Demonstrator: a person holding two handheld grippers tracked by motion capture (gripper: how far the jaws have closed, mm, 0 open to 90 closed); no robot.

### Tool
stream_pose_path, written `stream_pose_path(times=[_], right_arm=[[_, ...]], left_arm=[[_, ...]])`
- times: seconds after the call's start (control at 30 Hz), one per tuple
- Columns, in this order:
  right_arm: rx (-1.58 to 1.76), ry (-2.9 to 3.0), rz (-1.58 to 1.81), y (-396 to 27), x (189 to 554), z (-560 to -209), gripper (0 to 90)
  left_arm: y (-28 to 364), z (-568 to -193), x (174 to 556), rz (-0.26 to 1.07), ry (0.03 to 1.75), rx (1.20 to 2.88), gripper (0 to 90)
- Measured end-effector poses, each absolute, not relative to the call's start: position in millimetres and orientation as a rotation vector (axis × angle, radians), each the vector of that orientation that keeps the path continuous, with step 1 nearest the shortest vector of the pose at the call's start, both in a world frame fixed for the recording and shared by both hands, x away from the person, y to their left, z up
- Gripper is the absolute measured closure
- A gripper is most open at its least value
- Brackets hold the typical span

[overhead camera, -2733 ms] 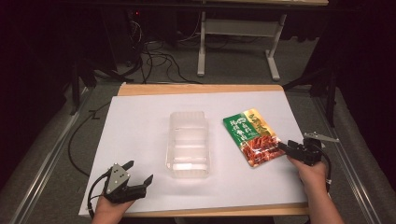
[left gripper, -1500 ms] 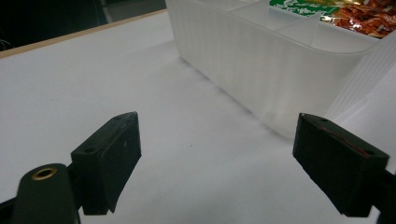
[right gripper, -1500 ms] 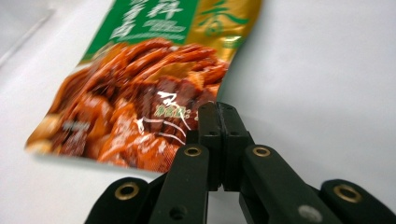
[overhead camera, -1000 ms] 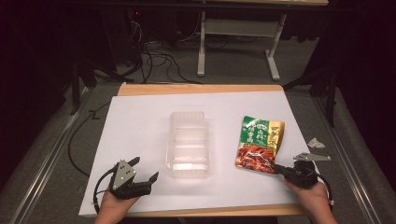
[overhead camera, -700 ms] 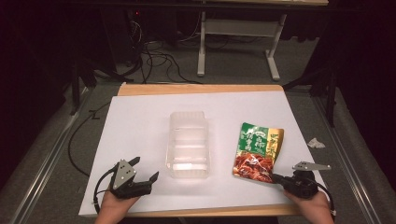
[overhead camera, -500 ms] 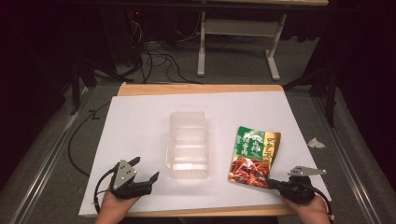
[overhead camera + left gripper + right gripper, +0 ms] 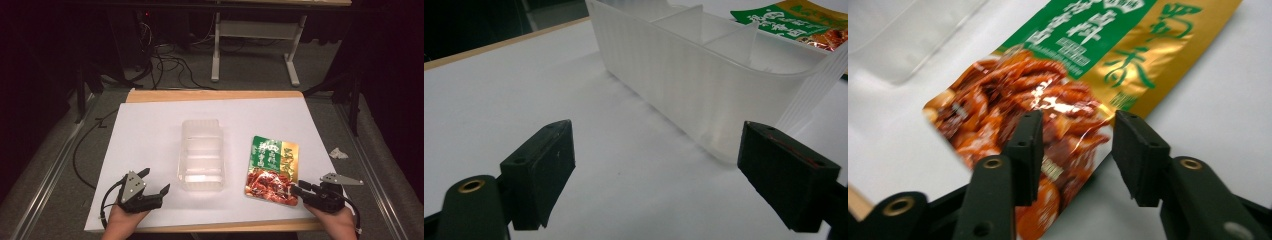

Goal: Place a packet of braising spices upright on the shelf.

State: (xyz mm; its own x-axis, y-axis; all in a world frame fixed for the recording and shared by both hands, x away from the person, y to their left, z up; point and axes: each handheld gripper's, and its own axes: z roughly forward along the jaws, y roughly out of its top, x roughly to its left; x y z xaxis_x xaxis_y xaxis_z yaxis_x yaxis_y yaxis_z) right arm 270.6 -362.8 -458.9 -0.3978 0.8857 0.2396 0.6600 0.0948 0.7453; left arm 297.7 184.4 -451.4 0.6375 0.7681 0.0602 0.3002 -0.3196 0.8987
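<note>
White paper covers the desk [image 7: 150, 130], and behind it the room is dark, with cables on the floor [image 7: 170, 60] and a grey metal frame [image 7: 250, 50] far back.

On the right half of the desk lies the snack packet [image 7: 272, 170], flat on the paper, green and gold at its far end and with a red food picture at its near end. The right hand-held gripper [image 7: 296, 190] is at the near right corner of this packet. Its jaws have just been opening and now stand apart at a middle width; in the right gripper view the packet's near corner [image 7: 1058, 150] is between them, but the pads do not press on it.

Just to the left of the packet, apart from it, stands the clear plastic container [image 7: 201, 155], open on top and divided into compartments.

Nearer and more to the left, the left hand-held gripper [image 7: 155, 182] rests near the front edge of the desk with its jaws wide and nothing between them. In the left gripper view the container wall [image 7: 684, 75] is beyond the jaws, not touching them.
</note>
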Motion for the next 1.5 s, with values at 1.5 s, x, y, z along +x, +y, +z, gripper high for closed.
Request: stream_pose_path(times=[1.5], right_arm=[[1.833,1.869,1.331,-399.6,411.4,-477.0,31.2]], left_arm=[[186.2,-454.6,295.6,0.615,0.865,1.912,15.8]])
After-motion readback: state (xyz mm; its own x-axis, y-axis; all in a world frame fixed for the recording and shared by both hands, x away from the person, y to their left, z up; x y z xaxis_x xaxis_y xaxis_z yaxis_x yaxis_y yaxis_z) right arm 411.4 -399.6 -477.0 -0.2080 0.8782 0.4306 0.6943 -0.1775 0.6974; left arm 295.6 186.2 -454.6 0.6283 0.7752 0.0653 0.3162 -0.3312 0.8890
